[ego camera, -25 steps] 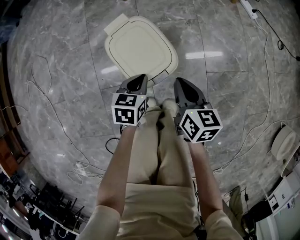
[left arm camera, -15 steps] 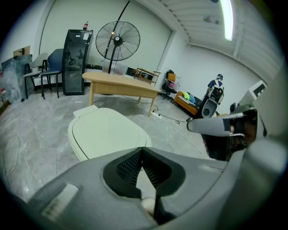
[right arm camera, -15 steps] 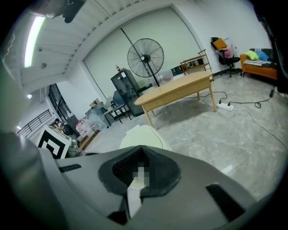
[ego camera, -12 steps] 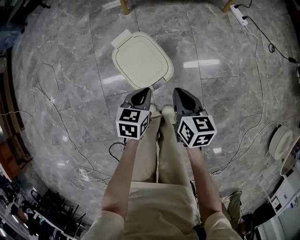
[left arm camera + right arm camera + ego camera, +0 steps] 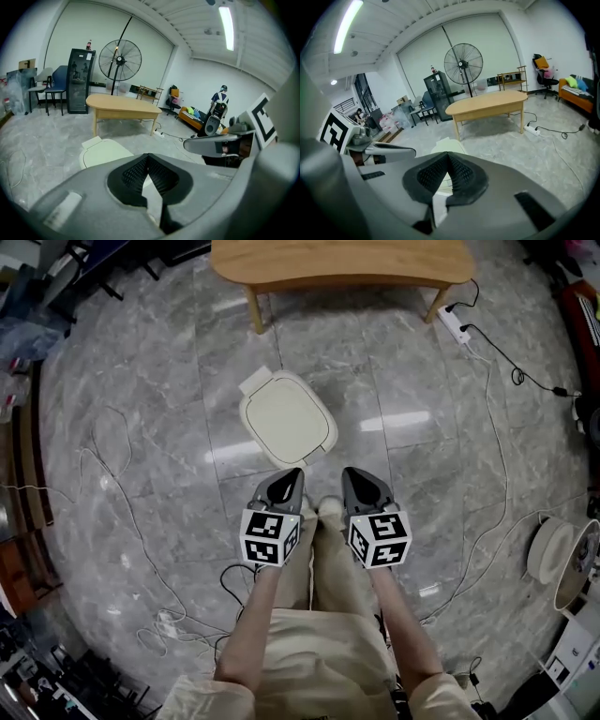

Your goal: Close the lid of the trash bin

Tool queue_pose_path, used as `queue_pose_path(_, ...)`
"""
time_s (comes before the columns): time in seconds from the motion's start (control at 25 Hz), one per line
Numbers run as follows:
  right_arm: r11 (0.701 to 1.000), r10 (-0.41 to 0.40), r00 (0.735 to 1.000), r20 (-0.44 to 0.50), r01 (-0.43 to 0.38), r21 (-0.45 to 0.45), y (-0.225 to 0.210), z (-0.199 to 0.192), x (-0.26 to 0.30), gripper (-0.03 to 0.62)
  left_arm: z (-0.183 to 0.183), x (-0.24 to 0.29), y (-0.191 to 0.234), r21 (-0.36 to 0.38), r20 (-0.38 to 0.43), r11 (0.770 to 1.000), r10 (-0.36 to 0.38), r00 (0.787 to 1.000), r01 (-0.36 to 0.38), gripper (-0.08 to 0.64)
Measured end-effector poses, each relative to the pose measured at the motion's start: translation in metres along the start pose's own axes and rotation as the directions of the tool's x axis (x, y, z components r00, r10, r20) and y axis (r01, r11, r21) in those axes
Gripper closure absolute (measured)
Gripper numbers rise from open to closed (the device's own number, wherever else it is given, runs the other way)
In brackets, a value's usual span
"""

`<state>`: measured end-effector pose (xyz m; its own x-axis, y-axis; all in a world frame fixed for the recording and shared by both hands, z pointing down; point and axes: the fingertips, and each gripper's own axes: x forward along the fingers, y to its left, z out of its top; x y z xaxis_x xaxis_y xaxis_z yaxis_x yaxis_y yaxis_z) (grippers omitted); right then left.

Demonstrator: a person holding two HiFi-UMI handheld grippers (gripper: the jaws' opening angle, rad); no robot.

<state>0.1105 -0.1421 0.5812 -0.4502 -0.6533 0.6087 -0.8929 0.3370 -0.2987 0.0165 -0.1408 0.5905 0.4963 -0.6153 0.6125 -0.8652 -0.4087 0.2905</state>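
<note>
Your left fingers point(image 5: 293, 472) and right fingers point(image 5: 349, 472) are closed, empty; beyond them the closed bin point(image 5: 288, 418) stands on grey marble floor point(image 5: 141, 427).

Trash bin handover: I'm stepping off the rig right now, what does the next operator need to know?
Left claw: shut, empty, clear of the bin.
Right claw: shut, empty, beside the left one.
Trash bin: on the grey floor between the claws and the wooden table; its lid lies flat on top.
Done: lid closed.
Left: nothing visible; neither claw touches the bin.
</note>
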Motion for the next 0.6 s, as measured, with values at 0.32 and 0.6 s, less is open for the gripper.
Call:
queue_pose_path(0.32,0.999,0.021,1.0,0.017,-0.02,-0.044,0.011,0.038,-0.021,0.588,0.038,-0.033,-0.017,0.017,0.051,1.0,-0.018,0.999,0.017,0.537)
queue_pose_path(0.6,0.991,0.057,0.997,0.054,-0.05,-0.124,0.022,0.076,-0.043,0.588,0.069,-0.072,-0.034,0.072,0.099,0.996,-0.06,0.993,0.053,0.537)
